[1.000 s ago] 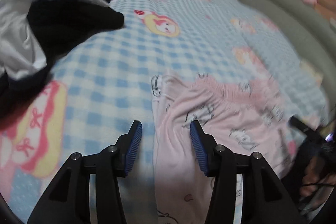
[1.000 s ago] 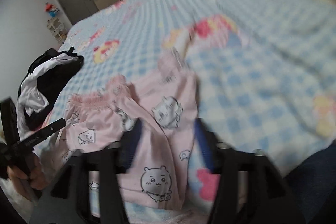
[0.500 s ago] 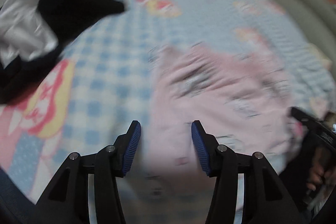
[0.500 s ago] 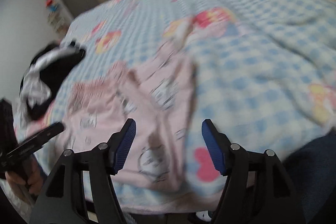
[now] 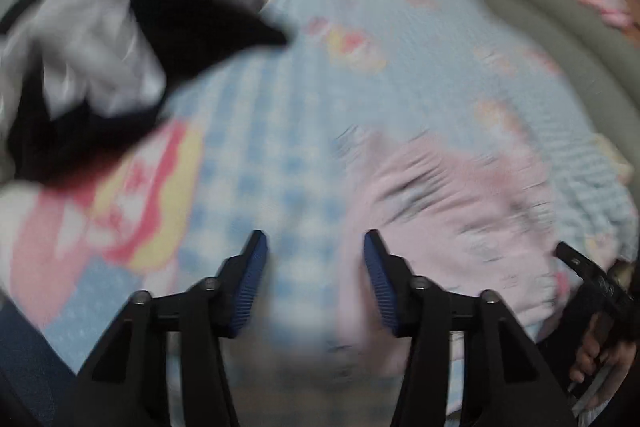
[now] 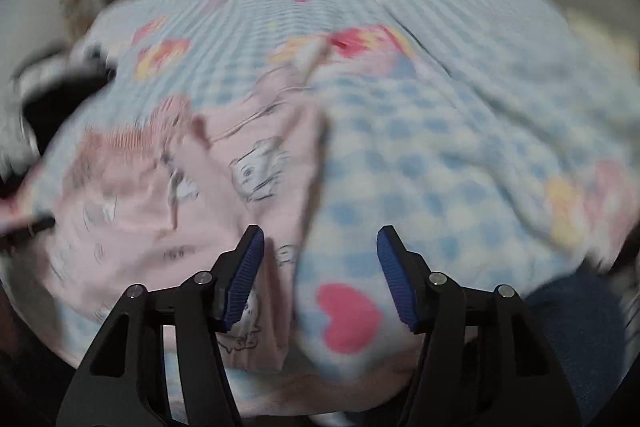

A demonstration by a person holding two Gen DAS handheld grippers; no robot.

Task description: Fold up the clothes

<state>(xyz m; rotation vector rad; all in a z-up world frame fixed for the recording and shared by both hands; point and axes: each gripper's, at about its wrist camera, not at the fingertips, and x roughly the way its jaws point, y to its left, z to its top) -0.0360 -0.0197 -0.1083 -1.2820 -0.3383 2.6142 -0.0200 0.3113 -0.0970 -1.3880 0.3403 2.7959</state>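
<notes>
the pink shorts (image 5: 448, 211) lie flat on the bed (image 5: 280, 155), lower right of the left view, lower left of the right view. since a second ago the left claw (image 5: 314, 277) has shifted off their edge and is closing on nothing; the right claw (image 6: 320, 273) has narrowed slightly, part open, empty, straddling their hem. no fold begun yet, it seems.

Bed under a blue checked cartoon-print blanket (image 6: 420, 155), pink printed pyjama shorts (image 6: 168, 203) flat near its front edge, black-and-white garment heap (image 5: 92, 67) toward its left edge
</notes>
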